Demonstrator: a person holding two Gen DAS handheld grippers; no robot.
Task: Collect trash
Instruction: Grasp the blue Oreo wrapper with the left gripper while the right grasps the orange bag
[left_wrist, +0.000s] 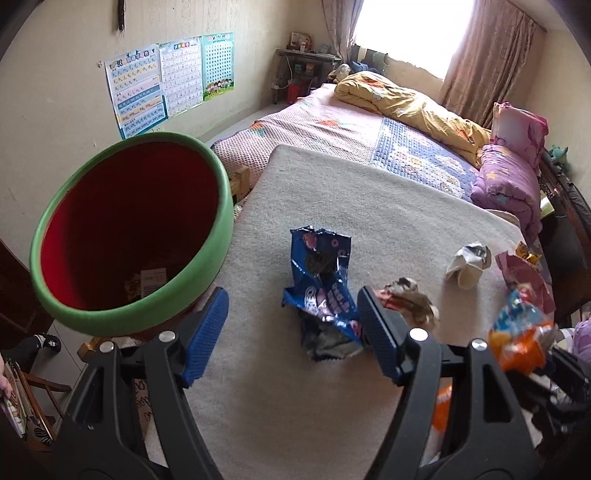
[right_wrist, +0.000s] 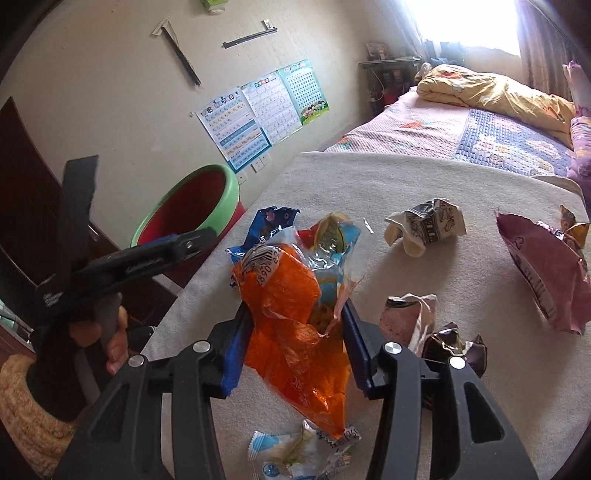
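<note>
While my right gripper (right_wrist: 295, 332) pinched the crinkled orange plastic snack bag (right_wrist: 291, 314) between its blue pads at the centre of its frame, my left gripper (left_wrist: 291, 325) hung open and empty over the torn blue foil wrapper (left_wrist: 321, 280). The red bin with the green rim (left_wrist: 129, 229) waited at the left of the frame. I judged it best to lift the bag clear, carry it well over the rim, then let go.

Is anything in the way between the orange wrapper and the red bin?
Only the blue wrapper lies low on the blanket between the orange wrapper in the right tool and the bin; lifted over it, nothing visible blocks.
</note>
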